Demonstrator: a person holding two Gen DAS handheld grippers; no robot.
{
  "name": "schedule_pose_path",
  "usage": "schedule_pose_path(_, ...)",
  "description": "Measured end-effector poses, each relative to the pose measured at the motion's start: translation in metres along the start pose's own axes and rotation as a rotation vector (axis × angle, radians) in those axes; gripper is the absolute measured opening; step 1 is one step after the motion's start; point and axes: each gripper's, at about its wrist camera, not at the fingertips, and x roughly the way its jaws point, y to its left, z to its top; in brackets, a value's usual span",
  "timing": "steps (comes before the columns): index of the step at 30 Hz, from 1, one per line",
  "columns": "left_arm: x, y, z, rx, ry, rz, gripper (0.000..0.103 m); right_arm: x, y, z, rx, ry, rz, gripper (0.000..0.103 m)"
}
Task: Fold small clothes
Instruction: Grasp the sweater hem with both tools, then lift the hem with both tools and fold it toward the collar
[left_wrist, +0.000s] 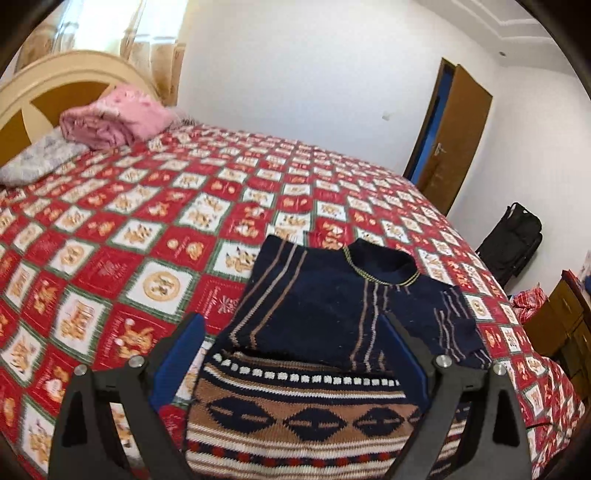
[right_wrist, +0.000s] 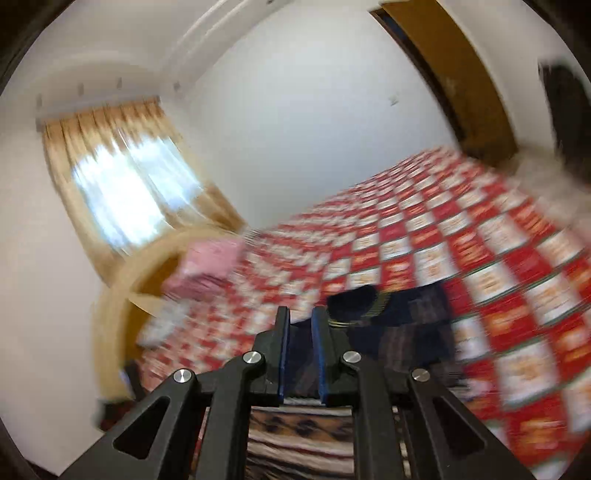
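Observation:
A navy knitted sweater (left_wrist: 314, 302) with thin stripes, a yellow-trimmed collar and a brown, white and red patterned hem lies on the red checked bedspread (left_wrist: 147, 221). My left gripper (left_wrist: 293, 332) hovers over it, open, with its fingers wide apart on either side of the sweater's body and nothing pressed between them. In the blurred right wrist view, my right gripper (right_wrist: 300, 321) has its blue pads nearly together, with the sweater's knit seen in the narrow gap. The sweater's collar (right_wrist: 354, 302) and the rest of the sweater (right_wrist: 406, 314) lie beyond it.
A folded pink blanket (left_wrist: 114, 118) and a grey pillow (left_wrist: 40, 158) sit by the cream headboard (left_wrist: 55, 74). A brown door (left_wrist: 454, 136), a black bag (left_wrist: 513, 240) and a wooden cabinet (left_wrist: 565, 325) stand past the bed's right edge.

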Motion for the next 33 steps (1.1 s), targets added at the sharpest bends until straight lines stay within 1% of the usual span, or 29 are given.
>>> schedule_pose_path(1, -0.005, 0.001, 0.0, 0.007, -0.004, -0.003, 0.096, -0.018, 0.006, 0.004, -0.036, 0.024, -0.055, 0.013)
schedule_pose_path(2, -0.015, 0.0, 0.0, 0.027, -0.005, -0.006, 0.096, -0.029, 0.009, 0.005, -0.051, 0.037, -0.087, 0.013)
schedule_pose_path(4, -0.026, 0.0, -0.003, 0.056, -0.01, -0.005, 0.096, -0.061, 0.013, 0.006, -0.078, 0.074, -0.184, 0.013)
schedule_pose_path(5, -0.033, -0.001, -0.006, 0.071, -0.017, -0.003, 0.096, -0.079, 0.016, 0.005, -0.095, 0.108, -0.245, 0.013)
schedule_pose_path(7, -0.044, -0.001, -0.012, 0.097, -0.03, -0.003, 0.097, -0.106, 0.021, 0.003, -0.127, 0.16, -0.307, 0.013)
schedule_pose_path(8, -0.049, 0.0, -0.015, 0.109, -0.032, -0.008, 0.099, -0.116, 0.021, 0.002, -0.135, 0.17, -0.329, 0.013)
schedule_pose_path(10, -0.056, -0.001, -0.023, 0.126, -0.034, -0.019, 0.099, -0.15, 0.023, -0.003, -0.151, 0.206, -0.424, 0.013)
schedule_pose_path(12, -0.059, 0.0, -0.026, 0.129, -0.024, -0.035, 0.099, -0.174, 0.02, -0.008, -0.142, 0.237, -0.465, 0.013)
schedule_pose_path(13, -0.061, 0.0, -0.027, 0.128, -0.019, -0.043, 0.099, -0.186, 0.019, -0.012, -0.129, 0.258, -0.469, 0.013)
schedule_pose_path(15, -0.064, 0.0, -0.029, 0.139, 0.006, -0.062, 0.099, -0.204, 0.015, -0.024, -0.11, 0.301, -0.443, 0.013)
schedule_pose_path(17, -0.071, -0.002, -0.03, 0.172, 0.014, -0.049, 0.099, -0.211, 0.012, -0.039, -0.092, 0.312, -0.386, 0.013)
schedule_pose_path(18, -0.077, -0.002, -0.029, 0.192, 0.005, -0.039, 0.099, -0.21, 0.006, -0.051, -0.061, 0.311, -0.309, 0.013)
schedule_pose_path(19, -0.083, -0.001, -0.03, 0.215, 0.006, -0.044, 0.1, -0.205, -0.003, -0.065, -0.007, 0.302, -0.206, 0.013)
schedule_pose_path(20, -0.086, -0.001, -0.03, 0.24, 0.016, -0.05, 0.1, -0.197, -0.009, -0.074, 0.034, 0.295, -0.143, 0.013)
schedule_pose_path(21, -0.088, -0.001, -0.032, 0.258, 0.024, -0.046, 0.1, -0.182, -0.023, -0.09, 0.114, 0.284, -0.052, 0.013)
schedule_pose_path(22, -0.09, 0.001, -0.033, 0.272, 0.031, -0.035, 0.1, -0.168, -0.033, -0.102, 0.158, 0.289, -0.024, 0.013)
schedule_pose_path(23, -0.093, 0.002, -0.036, 0.288, 0.043, -0.026, 0.1, -0.16, -0.039, -0.111, 0.181, 0.301, -0.023, 0.013)
schedule_pose_path(25, -0.099, 0.008, -0.042, 0.309, 0.072, -0.023, 0.1, -0.126, -0.061, -0.134, 0.246, 0.374, -0.05, 0.013)
schedule_pose_path(26, -0.102, 0.012, -0.047, 0.305, 0.083, -0.034, 0.1, -0.113, -0.069, -0.143, 0.267, 0.398, -0.064, 0.013)
schedule_pose_path(28, -0.104, 0.021, -0.057, 0.299, 0.118, -0.063, 0.1, -0.093, -0.075, -0.155, 0.256, 0.416, -0.076, 0.013)
schedule_pose_path(29, -0.103, 0.028, -0.067, 0.284, 0.139, -0.067, 0.1, -0.085, -0.075, -0.16, 0.241, 0.421, -0.075, 0.013)
schedule_pose_path(31, -0.097, 0.036, -0.083, 0.269, 0.179, -0.056, 0.1, -0.071, -0.075, -0.173, 0.235, 0.444, -0.057, 0.013)
schedule_pose_path(33, -0.083, 0.044, -0.101, 0.245, 0.248, -0.031, 0.1, -0.059, -0.076, -0.184, 0.238, 0.499, -0.046, 0.013)
